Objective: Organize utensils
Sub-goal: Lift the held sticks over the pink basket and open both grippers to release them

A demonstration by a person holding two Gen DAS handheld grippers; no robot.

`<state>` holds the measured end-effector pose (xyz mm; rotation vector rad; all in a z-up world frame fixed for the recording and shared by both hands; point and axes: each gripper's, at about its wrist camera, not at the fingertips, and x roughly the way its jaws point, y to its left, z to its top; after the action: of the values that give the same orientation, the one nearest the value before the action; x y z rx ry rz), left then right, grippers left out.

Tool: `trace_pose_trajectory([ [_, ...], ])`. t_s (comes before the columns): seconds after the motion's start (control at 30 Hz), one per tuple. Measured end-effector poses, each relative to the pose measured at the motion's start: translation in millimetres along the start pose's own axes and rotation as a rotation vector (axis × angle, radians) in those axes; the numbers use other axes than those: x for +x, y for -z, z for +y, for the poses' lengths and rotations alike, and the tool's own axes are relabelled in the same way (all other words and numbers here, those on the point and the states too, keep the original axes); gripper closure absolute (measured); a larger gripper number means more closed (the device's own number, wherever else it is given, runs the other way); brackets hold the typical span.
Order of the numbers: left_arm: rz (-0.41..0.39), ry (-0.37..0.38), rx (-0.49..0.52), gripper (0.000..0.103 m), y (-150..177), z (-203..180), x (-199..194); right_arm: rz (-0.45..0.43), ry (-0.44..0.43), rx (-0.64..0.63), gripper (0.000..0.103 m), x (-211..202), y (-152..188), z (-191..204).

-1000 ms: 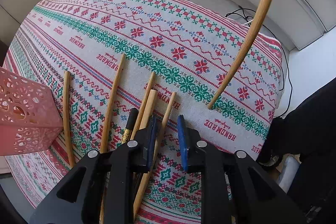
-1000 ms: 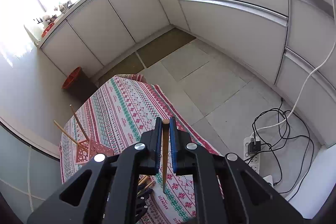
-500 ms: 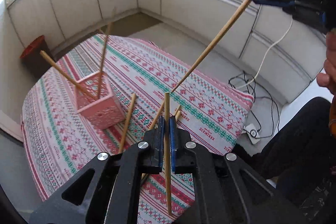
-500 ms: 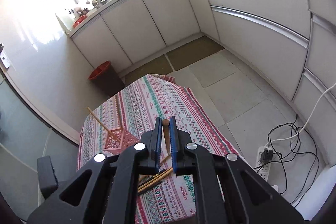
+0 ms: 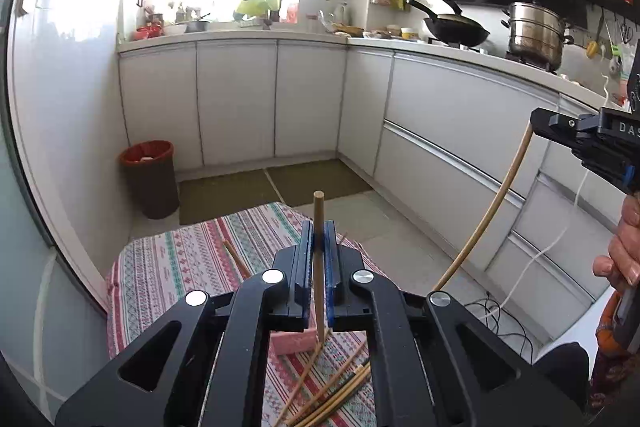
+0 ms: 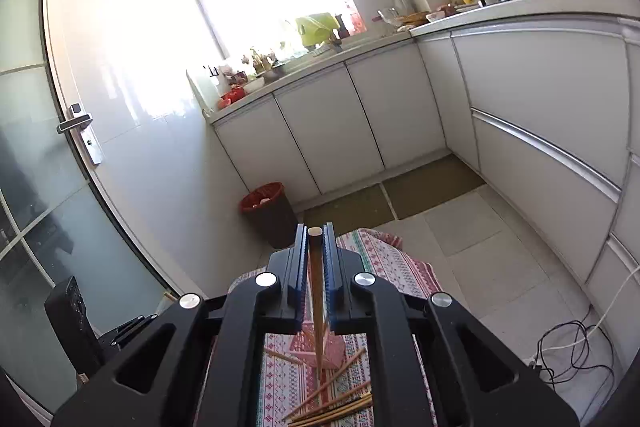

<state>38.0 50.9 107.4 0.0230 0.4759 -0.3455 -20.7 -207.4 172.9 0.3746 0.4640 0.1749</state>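
My left gripper (image 5: 319, 239) is shut on a wooden chopstick (image 5: 319, 267) and holds it upright above the pink perforated basket (image 5: 292, 341) on the patterned tablecloth (image 5: 176, 267). My right gripper (image 6: 315, 243) is shut on another wooden chopstick (image 6: 317, 303), its tip hanging over the pink basket (image 6: 328, 347). The right gripper also shows in the left wrist view (image 5: 588, 143), high at the right with its chopstick (image 5: 488, 211) slanting down. Several loose chopsticks (image 5: 340, 391) lie on the cloth; they also show in the right wrist view (image 6: 340, 407).
White kitchen cabinets (image 5: 280, 99) run along the back and right. A red-rimmed waste bin (image 5: 150, 179) stands on the floor beyond the table. Cables and a power strip (image 6: 572, 351) lie on the floor at the right. A glass door (image 6: 48, 187) is at the left.
The left gripper closed on a chopstick from the cloth and lifted it upright, tilting up to face the kitchen. The right gripper also tilted up and moved its chopstick over the basket.
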Motion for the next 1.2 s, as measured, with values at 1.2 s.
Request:
trace_pose_trajectory([
  [1.2,0.048,-0.158,-0.219,0.071,-2,78,56,0.193,0.018,-0.115,0.058,207,68,35],
])
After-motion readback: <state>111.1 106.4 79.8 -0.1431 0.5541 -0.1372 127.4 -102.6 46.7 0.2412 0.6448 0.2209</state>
